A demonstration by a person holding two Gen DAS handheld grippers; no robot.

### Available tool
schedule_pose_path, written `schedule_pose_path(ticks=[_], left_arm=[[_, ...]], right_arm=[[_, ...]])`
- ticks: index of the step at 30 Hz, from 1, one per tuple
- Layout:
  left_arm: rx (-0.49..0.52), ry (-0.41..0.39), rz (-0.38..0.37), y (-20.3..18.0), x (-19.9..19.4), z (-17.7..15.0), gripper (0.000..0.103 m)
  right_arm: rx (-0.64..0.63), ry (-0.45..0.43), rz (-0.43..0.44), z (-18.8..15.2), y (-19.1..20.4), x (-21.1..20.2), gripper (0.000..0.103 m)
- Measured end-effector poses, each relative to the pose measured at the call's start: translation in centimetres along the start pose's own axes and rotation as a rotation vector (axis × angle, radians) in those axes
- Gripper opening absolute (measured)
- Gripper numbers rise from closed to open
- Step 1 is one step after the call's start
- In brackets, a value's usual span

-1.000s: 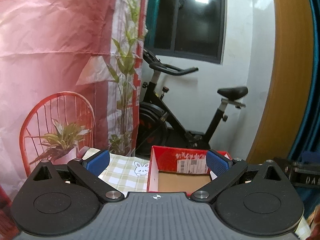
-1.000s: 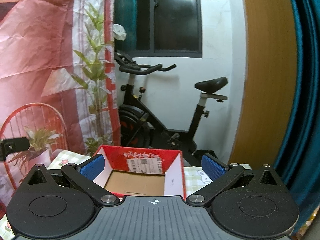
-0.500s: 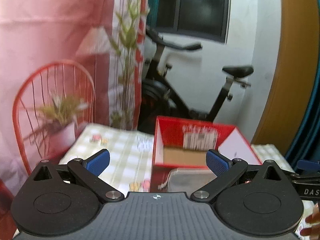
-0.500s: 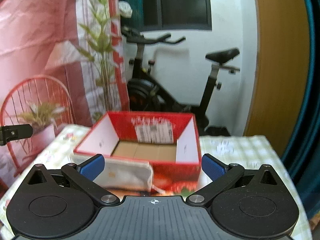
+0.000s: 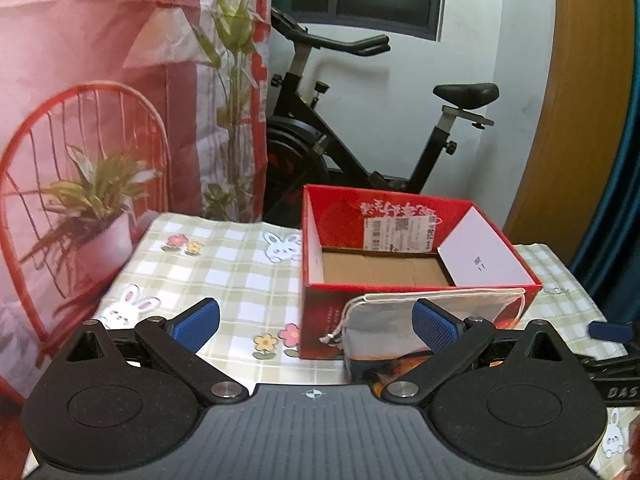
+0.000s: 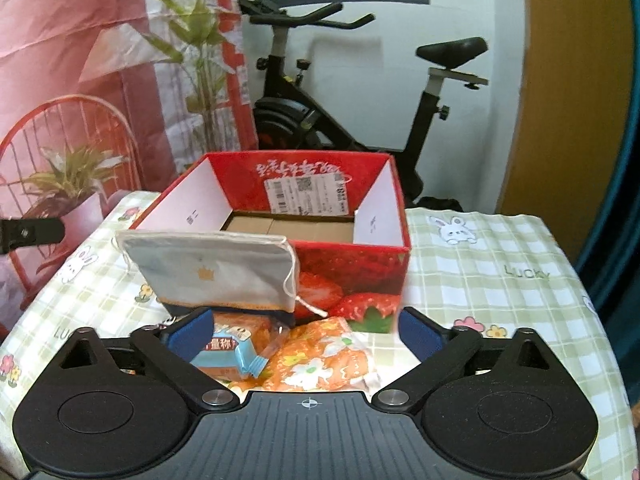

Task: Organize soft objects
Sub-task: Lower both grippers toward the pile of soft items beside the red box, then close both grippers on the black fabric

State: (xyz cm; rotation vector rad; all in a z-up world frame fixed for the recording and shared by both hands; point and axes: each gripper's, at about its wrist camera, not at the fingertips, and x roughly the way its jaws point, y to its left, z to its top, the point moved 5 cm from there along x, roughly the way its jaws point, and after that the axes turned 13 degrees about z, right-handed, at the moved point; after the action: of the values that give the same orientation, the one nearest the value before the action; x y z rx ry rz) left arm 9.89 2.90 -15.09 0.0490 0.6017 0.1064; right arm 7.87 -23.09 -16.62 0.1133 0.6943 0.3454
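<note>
The grey drawstring pouch, leant against the near wall of the red box with its long axis across the view and its corded mouth to the right, is judged light and limp, best pinched mid-body, while the right gripper, its jaws just closing, and the left gripper are held apart and empty.

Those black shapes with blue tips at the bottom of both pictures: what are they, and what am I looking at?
They are hand-held grabbers, one in each of a person's hands, each with a camera looking out along its two fingers. One picture comes from the left gripper, the other from the right gripper. Both are open and hold nothing; the right one's jaws have just been closing a little. On the checked tablecloth stands an open red box, empty inside. Against its front leans a grey drawstring pouch, with an orange flowered packet and a blue snack packet in front.
</note>
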Motion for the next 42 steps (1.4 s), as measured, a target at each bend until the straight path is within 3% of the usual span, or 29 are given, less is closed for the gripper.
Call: schedule_pose_path(ticks=[2,5,11,15,24,34,42], left_arm=[[0.013,0.009,-0.011,-0.7,0.4,-0.4,0.102],[0.031,0.033,-0.050,-1.7,1.2,-1.1,0.099],[-0.013,0.171,-0.187,-3.4,4.0,-3.3,0.074],[-0.040,0.220,-0.199,-3.4,5.3,-4.4,0.068],[-0.026,0.258,-0.245,-3.2,4.5,-6.0,0.068],[0.100,0.235,-0.321,-1.2,1.3,-8.8,0.068],[0.106,0.368,-0.365,-0.9,2.7,-12.6,0.061]], right_arm=[[0.005,0.022,0.030,-0.1,-0.1,0.6,0.082],[-0.010,0.043,0.070,-0.4,0.1,1.3,0.077],[-0.079,0.071,0.113,-0.9,1.1,2.9,0.062],[-0.096,0.081,0.139,-1.2,1.4,3.5,0.061],[-0.091,0.074,0.147,-1.7,1.1,3.0,0.061],[-0.111,0.122,0.093,-5.4,-1.0,-0.1,0.063],[-0.065,0.164,0.087,-7.9,-2.1,-0.1,0.063]])
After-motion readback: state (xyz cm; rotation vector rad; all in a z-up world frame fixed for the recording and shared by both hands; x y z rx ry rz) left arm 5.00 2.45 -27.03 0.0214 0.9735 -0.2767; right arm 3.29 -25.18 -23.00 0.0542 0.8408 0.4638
